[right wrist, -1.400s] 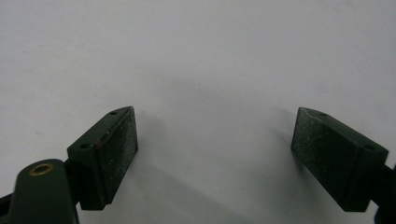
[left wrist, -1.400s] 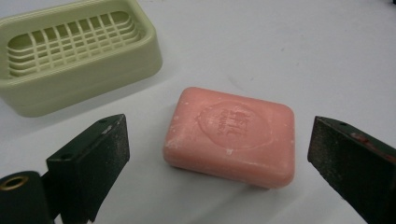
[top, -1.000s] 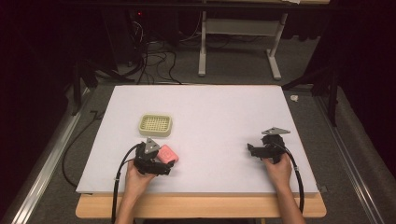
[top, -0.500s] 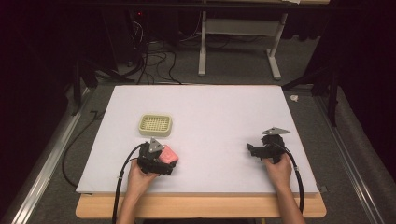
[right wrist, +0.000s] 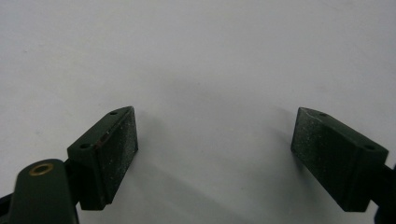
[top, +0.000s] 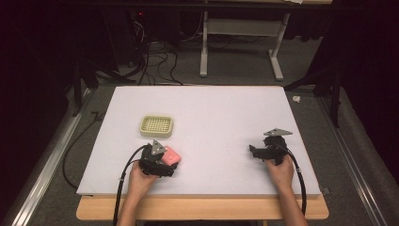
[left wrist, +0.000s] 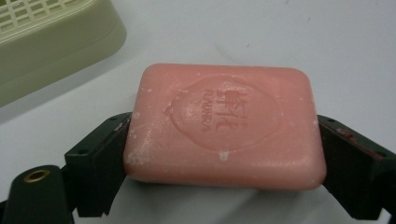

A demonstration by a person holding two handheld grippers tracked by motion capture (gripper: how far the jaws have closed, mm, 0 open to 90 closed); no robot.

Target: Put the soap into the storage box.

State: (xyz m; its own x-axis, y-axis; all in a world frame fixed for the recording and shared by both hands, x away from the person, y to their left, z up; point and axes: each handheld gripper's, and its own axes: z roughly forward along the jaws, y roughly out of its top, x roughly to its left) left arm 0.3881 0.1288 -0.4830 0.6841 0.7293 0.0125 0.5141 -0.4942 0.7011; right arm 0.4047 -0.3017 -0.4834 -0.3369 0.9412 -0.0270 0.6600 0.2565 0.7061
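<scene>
Pink rectangular soap bar [left wrist: 224, 128] sits clamped between the left gripper [top: 160, 160] jaws near the desk's [top: 211, 108] front-left edge; right gripper [top: 263, 151] jaws spread wide, gripping nothing.

In the left gripper view the soap dish [left wrist: 51, 42] is cut off by the top and left edges, so you just get one corner. The stamped lettering on the soap [left wrist: 224, 123] is too soft to read. From above, the left gripper [top: 162, 162] hides part of the soap.
</scene>
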